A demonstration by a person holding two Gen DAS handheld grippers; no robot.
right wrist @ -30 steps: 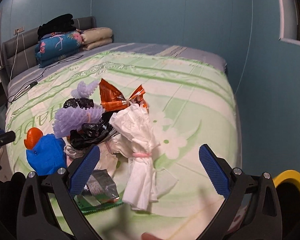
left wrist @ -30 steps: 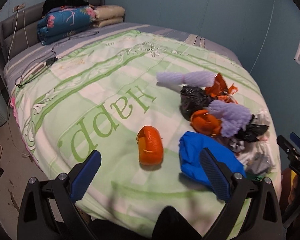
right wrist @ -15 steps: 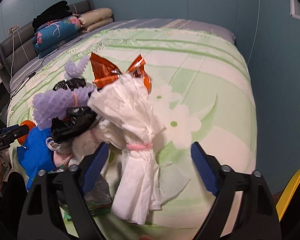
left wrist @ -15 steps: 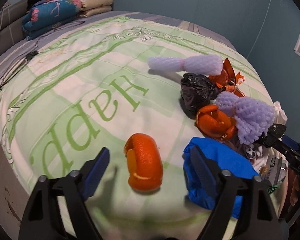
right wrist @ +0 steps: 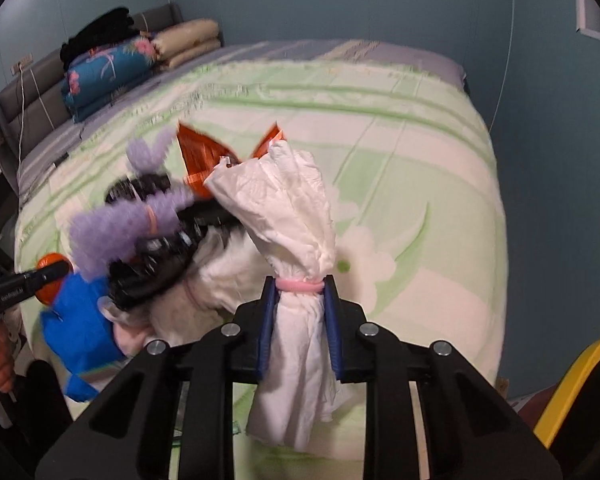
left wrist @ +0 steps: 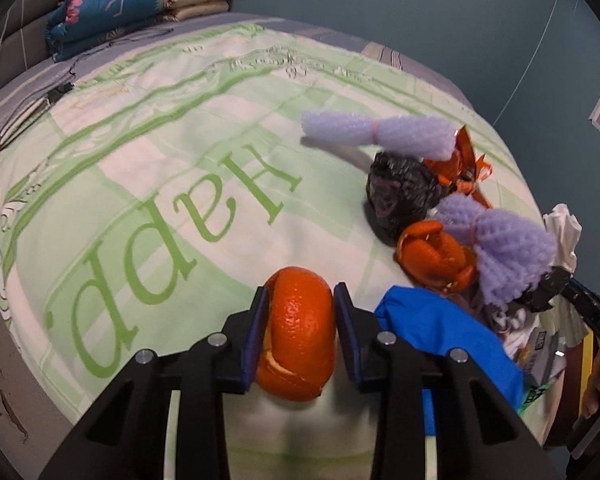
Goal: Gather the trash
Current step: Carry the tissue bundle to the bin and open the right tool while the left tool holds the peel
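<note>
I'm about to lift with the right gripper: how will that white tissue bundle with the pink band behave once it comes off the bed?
The white tissue bundle will probably be floppy: its crumpled ends fan out loosely above and below the pink band. It looks light, being thin paper. The right gripper pinches just below the band, so it should hold together.

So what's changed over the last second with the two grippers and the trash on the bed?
Both grippers moved in and closed: the left gripper now clamps the orange peel, the right gripper the white tissue bundle just below its pink band. The other trash stays piled on the bed.
</note>
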